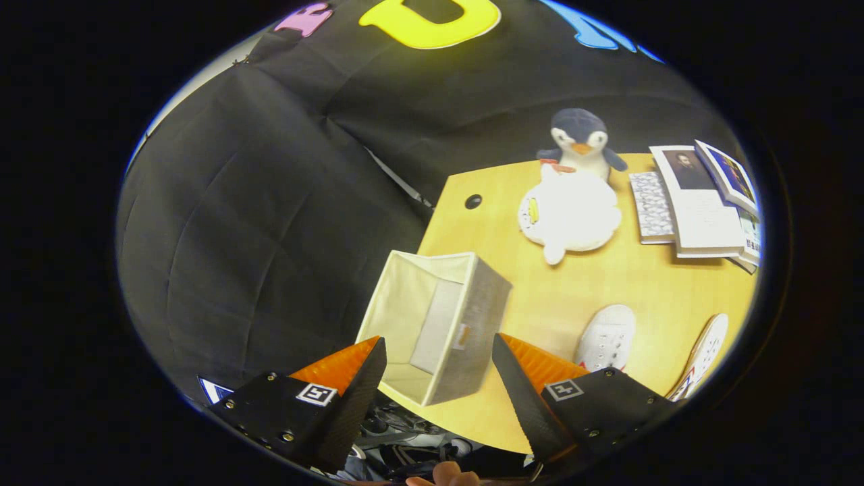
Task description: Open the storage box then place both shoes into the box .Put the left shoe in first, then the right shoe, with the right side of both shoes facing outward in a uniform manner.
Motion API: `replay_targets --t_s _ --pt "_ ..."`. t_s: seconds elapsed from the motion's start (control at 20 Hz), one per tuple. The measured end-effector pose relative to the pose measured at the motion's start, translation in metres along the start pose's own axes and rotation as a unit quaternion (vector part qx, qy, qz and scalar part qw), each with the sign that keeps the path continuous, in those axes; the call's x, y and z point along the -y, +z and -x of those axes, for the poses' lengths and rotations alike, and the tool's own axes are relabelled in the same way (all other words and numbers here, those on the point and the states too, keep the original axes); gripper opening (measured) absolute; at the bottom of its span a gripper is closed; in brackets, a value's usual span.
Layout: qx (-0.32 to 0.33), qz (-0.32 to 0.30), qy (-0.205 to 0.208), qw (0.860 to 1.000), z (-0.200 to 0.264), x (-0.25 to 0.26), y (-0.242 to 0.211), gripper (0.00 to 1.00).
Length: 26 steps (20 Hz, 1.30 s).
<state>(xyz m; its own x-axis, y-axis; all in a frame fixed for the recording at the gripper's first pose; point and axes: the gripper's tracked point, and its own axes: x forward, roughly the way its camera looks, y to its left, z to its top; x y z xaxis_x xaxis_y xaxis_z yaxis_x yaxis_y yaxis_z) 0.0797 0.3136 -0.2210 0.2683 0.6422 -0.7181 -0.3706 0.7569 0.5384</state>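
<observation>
A cream fabric storage box (432, 324) with grey outer sides stands open at the near left corner of the wooden table (648, 283), its inside bare. My gripper (439, 347) hovers above it, open, with nothing between the fingers; the box's near wall lies in the gap between the fingertips. Two white shoes lie to the right of the right finger: one (606, 337) seen from the top with its laces up, the other (705, 354) further right, tilted on its side with the sole edge showing.
A white plush toy (570, 212) and a penguin plush (579, 138) sit at the far side of the table. Several books (702, 202) are stacked at the far right. A cable hole (473, 201) marks the far left corner. Clutter lies below the table's near edge.
</observation>
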Motion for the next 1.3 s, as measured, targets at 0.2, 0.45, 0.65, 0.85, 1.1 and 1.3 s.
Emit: replay_targets --t_s 0.2,0.45,0.65,0.85,1.1,1.3 --pt "-0.004 0.004 -0.058 0.998 0.007 0.066 -0.007 0.96" --pt "-0.031 -0.009 -0.106 0.994 0.011 0.124 -0.039 0.96" --pt "-0.069 -0.011 -0.129 0.989 0.008 0.157 -0.071 0.96" --pt "-0.099 -0.019 -0.138 0.985 0.001 0.178 -0.097 0.97" --pt "-0.130 -0.021 -0.151 0.980 -0.008 0.204 -0.118 0.96" --pt "-0.160 -0.010 -0.168 0.973 -0.024 0.227 -0.131 0.97"
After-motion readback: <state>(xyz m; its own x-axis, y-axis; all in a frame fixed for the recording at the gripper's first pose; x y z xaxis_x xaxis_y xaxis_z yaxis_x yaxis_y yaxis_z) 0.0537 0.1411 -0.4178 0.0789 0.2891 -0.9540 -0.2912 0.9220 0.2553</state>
